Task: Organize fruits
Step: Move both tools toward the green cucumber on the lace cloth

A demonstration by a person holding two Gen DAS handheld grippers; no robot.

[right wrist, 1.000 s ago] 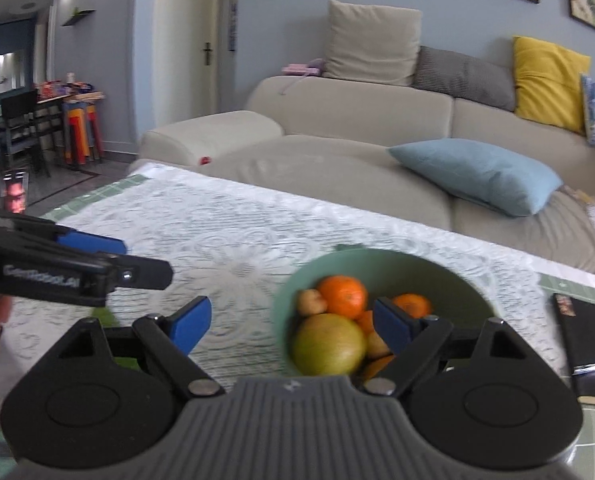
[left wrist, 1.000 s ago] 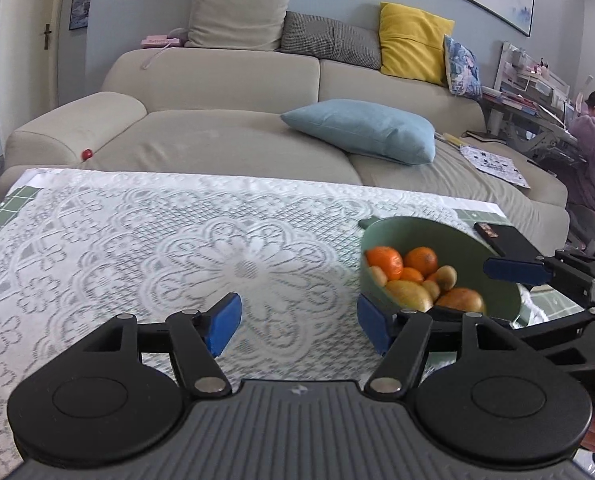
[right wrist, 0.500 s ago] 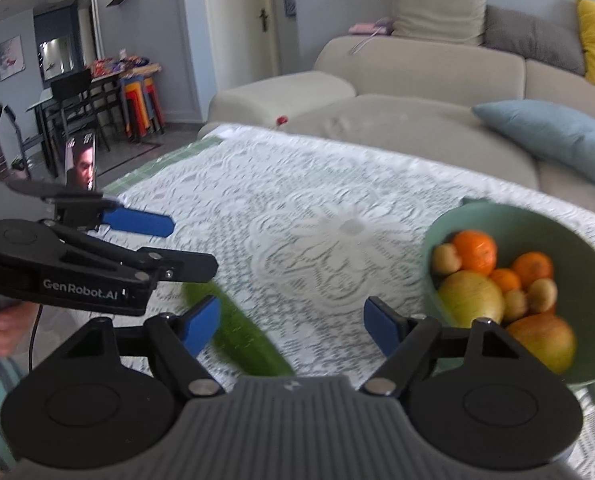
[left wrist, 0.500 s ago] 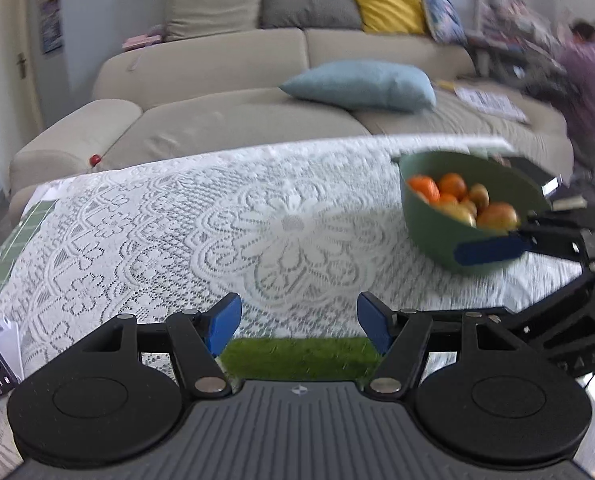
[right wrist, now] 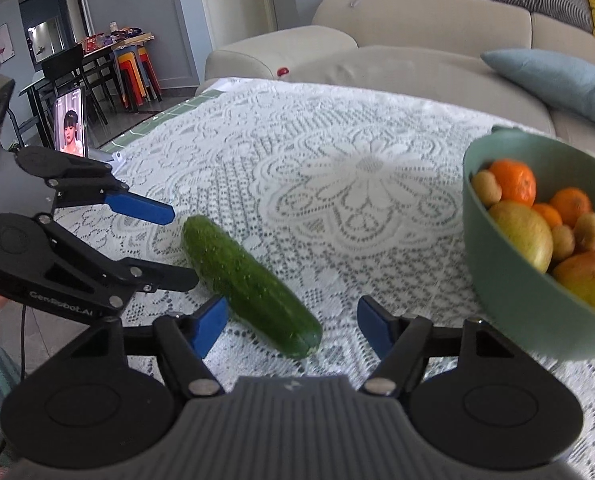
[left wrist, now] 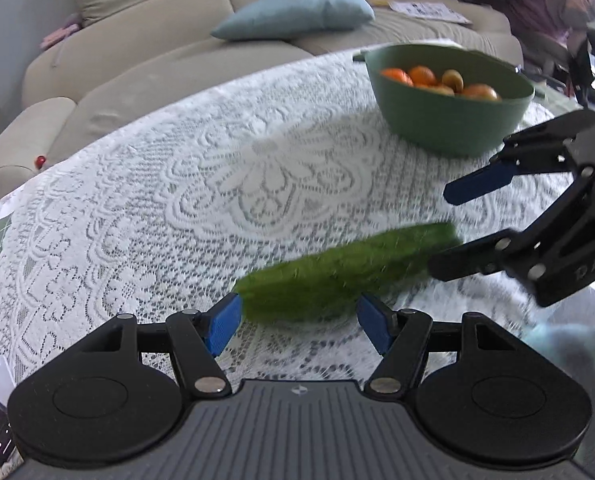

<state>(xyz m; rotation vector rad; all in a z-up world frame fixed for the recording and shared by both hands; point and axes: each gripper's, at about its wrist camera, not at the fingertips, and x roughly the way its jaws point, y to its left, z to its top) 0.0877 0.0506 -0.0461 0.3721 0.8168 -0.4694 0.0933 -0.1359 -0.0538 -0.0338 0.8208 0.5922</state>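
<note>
While both grippers point down at the lace tablecloth (right wrist: 337, 152), a cucumber (right wrist: 249, 284) lies flat on it, running diagonally, well apart from the green bowl (right wrist: 509, 288) that stands farther along the cloth. Left gripper (left wrist: 297, 324): jaws spread wide, blue pads either side of one end of the cucumber; left pad just beside the skin, contact not resolvable because that view is motion-blurred; right pad clear of it. Nothing clamped. Right gripper (right wrist: 291, 326): jaws closing, the other end of the cucumber sits between the pads; in its own view the left pad is just beside or touching the flank, the right pad plainly apart from it, so no grip yet. In the left wrist view the right gripper enters from the right edge, one finger above the far end of the cucumber and one at its tip. In the right wrist view the left gripper enters from the left, fingers straddling the opposite end. Bowl contents: mandarins (right wrist: 513, 182), a yellow-green apple (right wrist: 523, 234), small brown fruits (right wrist: 487, 190), and an orange-red fruit at the near rim (right wrist: 589, 280). Background: beige sofa (right wrist: 417, 24) with a blue cushion (right wrist: 557, 80); a phone (right wrist: 71, 124) with a lit screen stands propped at the table's left edge.
</note>
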